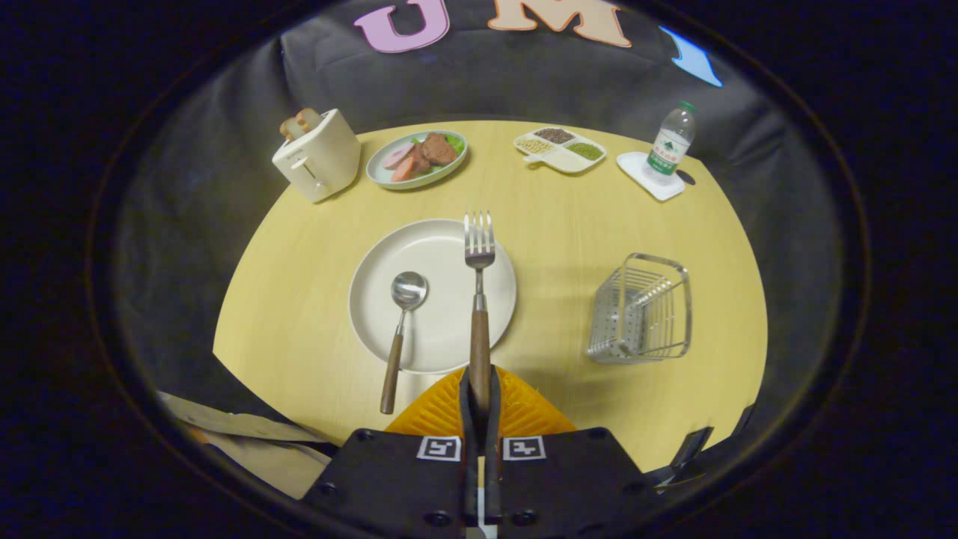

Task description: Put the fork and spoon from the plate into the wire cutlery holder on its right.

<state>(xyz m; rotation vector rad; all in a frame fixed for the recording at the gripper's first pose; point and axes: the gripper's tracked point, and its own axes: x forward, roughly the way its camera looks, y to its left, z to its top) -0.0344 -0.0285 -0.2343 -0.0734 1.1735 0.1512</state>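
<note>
Near the front of the round yellow wooden bench [314, 299], the tongs [480, 408] are pressed together on the brown wooden handle of the steel fork [479, 299], tines pointing far out over the round cream plate [441, 329], apparently lifted clear, though height is hard to judge. A wooden-handled steel spoon [400, 329] lies on the plate's left side, handle overhanging the near rim. To the right stands the wire cutlery holder [644, 311], open-topped to take both. The tongs hide the fork's handle end.

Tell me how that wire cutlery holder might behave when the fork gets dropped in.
The wire cutlery holder looks light and open-framed, so it may slide or tip if the fork knocks its rim. It stands free on the table, so nothing braces it.
</note>
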